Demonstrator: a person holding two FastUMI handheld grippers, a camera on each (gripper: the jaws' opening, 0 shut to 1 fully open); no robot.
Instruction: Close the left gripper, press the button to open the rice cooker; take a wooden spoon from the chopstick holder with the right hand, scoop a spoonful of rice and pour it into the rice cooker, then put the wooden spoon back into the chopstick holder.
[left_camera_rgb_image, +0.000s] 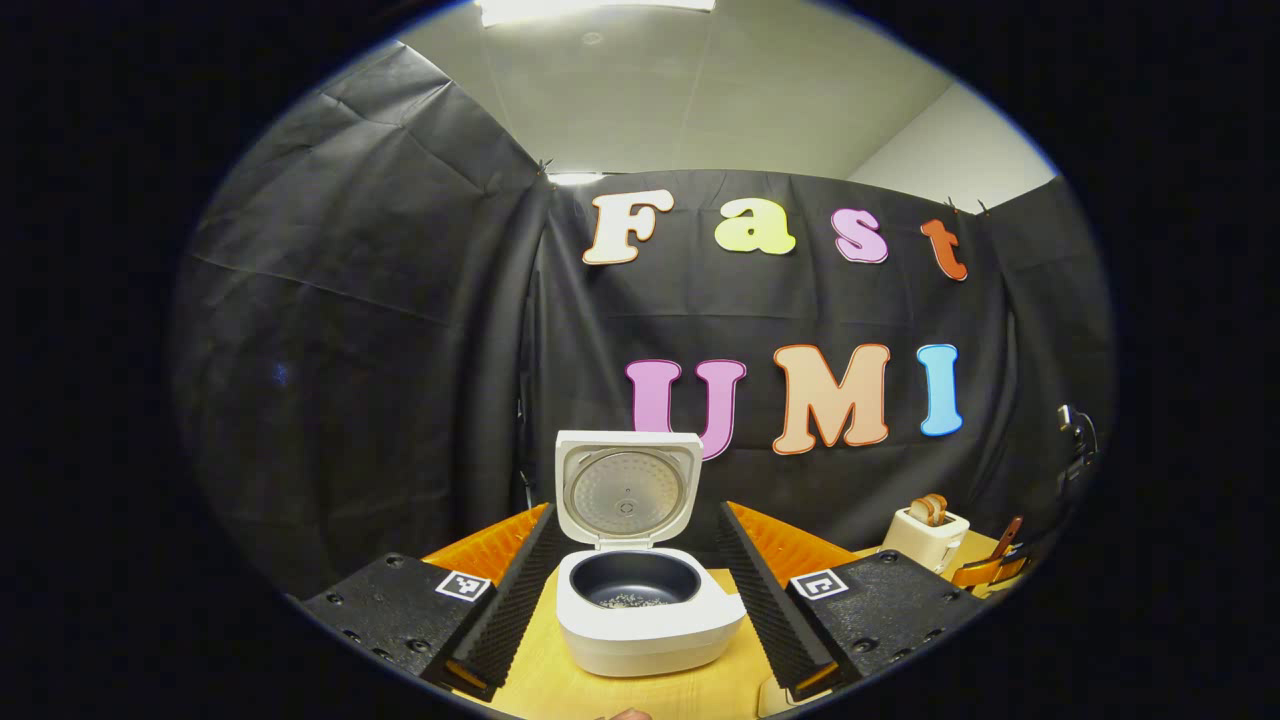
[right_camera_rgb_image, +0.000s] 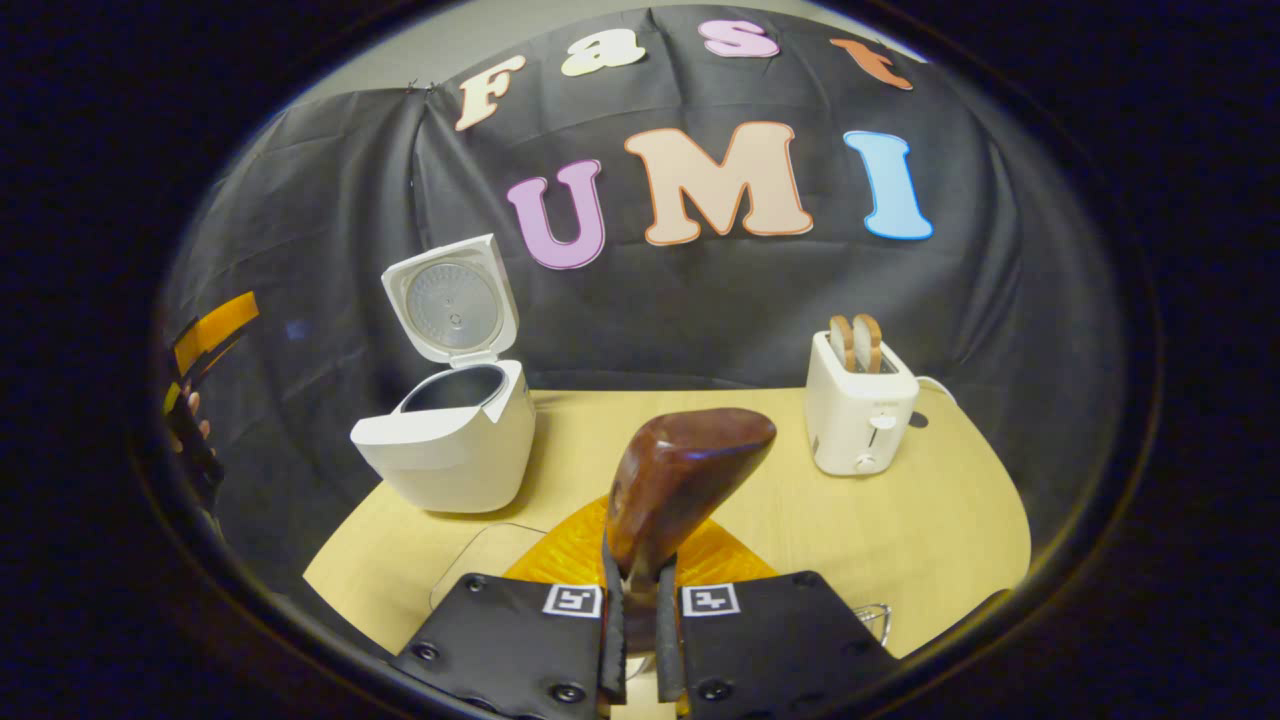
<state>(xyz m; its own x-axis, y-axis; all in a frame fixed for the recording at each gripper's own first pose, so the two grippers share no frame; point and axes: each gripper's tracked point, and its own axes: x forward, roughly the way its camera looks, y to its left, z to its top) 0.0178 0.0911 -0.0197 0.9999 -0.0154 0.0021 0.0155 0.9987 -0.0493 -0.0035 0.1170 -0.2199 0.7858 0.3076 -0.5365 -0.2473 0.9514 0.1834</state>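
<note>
**Spoon held in the right fingers, cooker open with rice inside**

The right gripper (right_camera_rgb_image: 640, 610) has its fingers (right_camera_rgb_image: 612, 640) pressed together on the handle of the wooden spoon (right_camera_rgb_image: 680, 480), whose dark bowl stands up just ahead of them and looks empty. In the left gripper view, the left gripper (left_camera_rgb_image: 640, 610) has its fingers (left_camera_rgb_image: 765, 590) spread wide apart, holding nothing, on either side of the rice cooker (left_camera_rgb_image: 645, 615) close ahead. The cooker sits on the yellow bench (right_camera_rgb_image: 940, 540) with its lid (left_camera_rgb_image: 628, 490) upright, and a scatter of rice grains (left_camera_rgb_image: 628, 600) lies in the dark pot. Farther right on the bench stands a white toaster (right_camera_rgb_image: 860, 415) with two slices in it. The black cloth wall lies behind.

The pour seems done, so returning the spoon is likely next. I cannot tell where the chopstick holder is. To do it well, keep the grip firm, lower the spoon straight in, then let go.
</note>
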